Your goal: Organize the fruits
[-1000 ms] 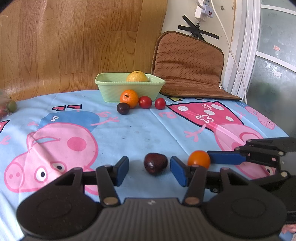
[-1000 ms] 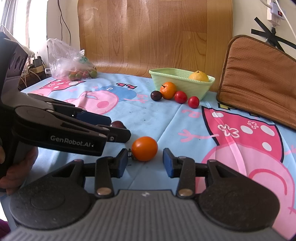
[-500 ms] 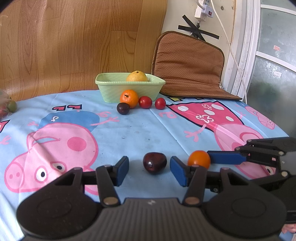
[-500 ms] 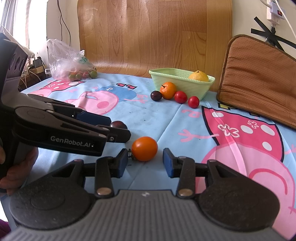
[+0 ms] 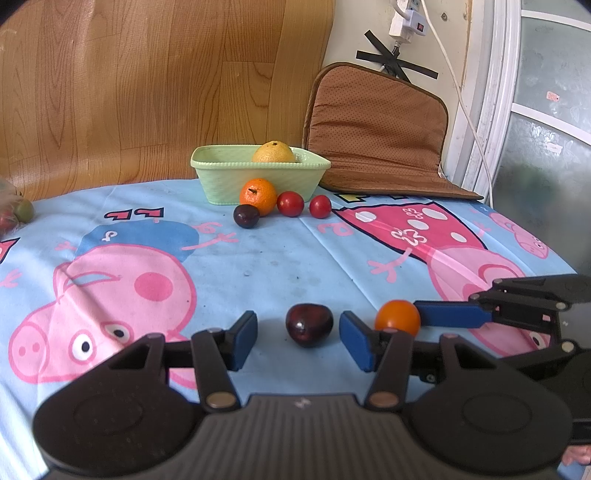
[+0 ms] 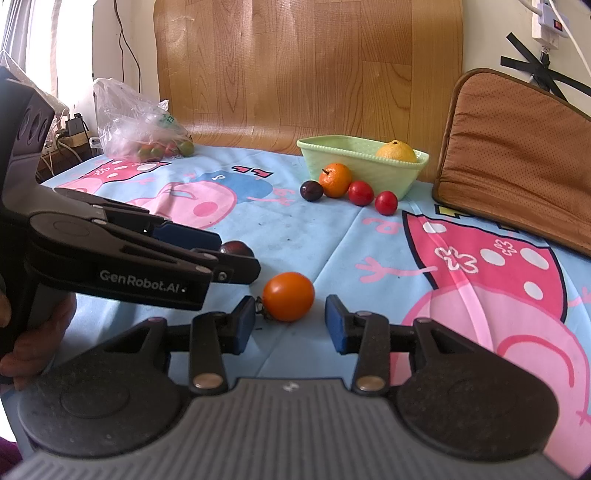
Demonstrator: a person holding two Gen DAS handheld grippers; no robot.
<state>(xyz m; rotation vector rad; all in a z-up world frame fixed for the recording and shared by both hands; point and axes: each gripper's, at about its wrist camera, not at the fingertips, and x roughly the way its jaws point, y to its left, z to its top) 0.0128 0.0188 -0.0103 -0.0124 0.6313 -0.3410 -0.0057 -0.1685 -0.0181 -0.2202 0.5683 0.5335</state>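
The place reads as a lived-in home, not a lab or shop. The desk (image 5: 280, 258) is spread with a children's cartoon-pig cloth in blue and pink. A brown padded seat cushion (image 5: 376, 133) leans against the wall, beside a white power strip (image 5: 406, 18) with its cable held by crossed black tape. A wood-grain panel (image 5: 147, 81) backs the desk. A clear plastic bag of small fruit (image 6: 140, 129) sits near a sunlit window, and a green basket (image 6: 362, 162) holds an orange.
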